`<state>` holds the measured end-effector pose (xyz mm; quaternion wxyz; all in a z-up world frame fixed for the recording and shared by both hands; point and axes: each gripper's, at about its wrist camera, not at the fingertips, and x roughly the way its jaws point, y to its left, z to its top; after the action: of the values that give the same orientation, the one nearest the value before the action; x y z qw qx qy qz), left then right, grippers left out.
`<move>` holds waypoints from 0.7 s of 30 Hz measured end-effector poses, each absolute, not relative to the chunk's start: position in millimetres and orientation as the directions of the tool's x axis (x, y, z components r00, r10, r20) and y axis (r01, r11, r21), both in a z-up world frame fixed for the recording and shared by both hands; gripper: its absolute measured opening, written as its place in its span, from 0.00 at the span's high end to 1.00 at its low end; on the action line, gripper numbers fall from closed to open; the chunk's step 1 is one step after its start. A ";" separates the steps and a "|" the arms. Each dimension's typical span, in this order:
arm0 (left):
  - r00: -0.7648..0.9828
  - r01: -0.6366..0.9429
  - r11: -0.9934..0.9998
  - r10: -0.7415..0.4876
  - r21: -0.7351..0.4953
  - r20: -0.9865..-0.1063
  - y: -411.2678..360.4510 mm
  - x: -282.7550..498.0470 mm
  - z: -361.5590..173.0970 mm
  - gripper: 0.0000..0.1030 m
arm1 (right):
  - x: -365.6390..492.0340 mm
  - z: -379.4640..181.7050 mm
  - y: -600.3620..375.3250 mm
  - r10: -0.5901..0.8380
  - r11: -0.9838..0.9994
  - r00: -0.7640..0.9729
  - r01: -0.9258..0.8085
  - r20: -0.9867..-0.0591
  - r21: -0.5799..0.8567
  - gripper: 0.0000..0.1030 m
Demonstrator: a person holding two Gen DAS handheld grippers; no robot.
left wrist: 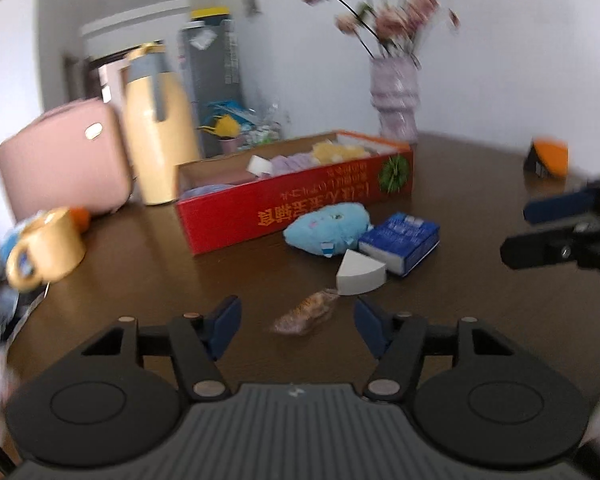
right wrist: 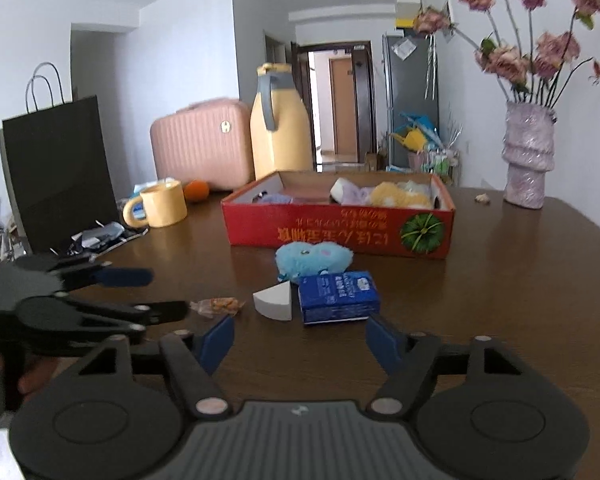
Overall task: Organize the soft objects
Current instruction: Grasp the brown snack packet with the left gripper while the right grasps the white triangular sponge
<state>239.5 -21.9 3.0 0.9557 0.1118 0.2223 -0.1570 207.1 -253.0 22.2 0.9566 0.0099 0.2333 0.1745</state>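
Observation:
A red cardboard box (left wrist: pixel 300 208) (right wrist: pixel 340 232) lies open on the dark table and holds purple, yellow and white soft items. In front of it sit a blue plush toy (left wrist: pixel 326 228) (right wrist: pixel 314 258), a white wedge sponge (left wrist: pixel 360 272) (right wrist: pixel 274 302) and a blue tissue pack (left wrist: pixel 400 242) (right wrist: pixel 338 298). A small wrapped snack packet (left wrist: pixel 304 314) (right wrist: pixel 216 306) lies nearer. My left gripper (left wrist: pixel 297 320) (right wrist: pixel 168 292) is open, its tips just short of the packet. My right gripper (right wrist: pixel 300 338) (left wrist: pixel 518 232) is open and empty, just behind the tissue pack.
A yellow jug (right wrist: pixel 280 132), a pink case (right wrist: pixel 200 144), a yellow mug (right wrist: pixel 164 204) and an orange (right wrist: pixel 196 190) stand at the back left. A black paper bag (right wrist: pixel 60 172) is at far left with crumpled wrappers. A vase of flowers (right wrist: pixel 528 156) stands at the back right.

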 end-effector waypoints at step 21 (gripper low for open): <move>0.796 0.285 0.936 -0.351 -0.206 -0.493 50.9 313.3 -13.2 0.90 | 318.5 -19.3 -153.2 0.271 0.923 0.772 -0.378 -0.574 -0.072 0.53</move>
<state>313.3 50.9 -13.2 0.9457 -0.0608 0.2715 -0.1681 318.5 -153.2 -19.3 0.9369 -0.0921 0.2896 0.1731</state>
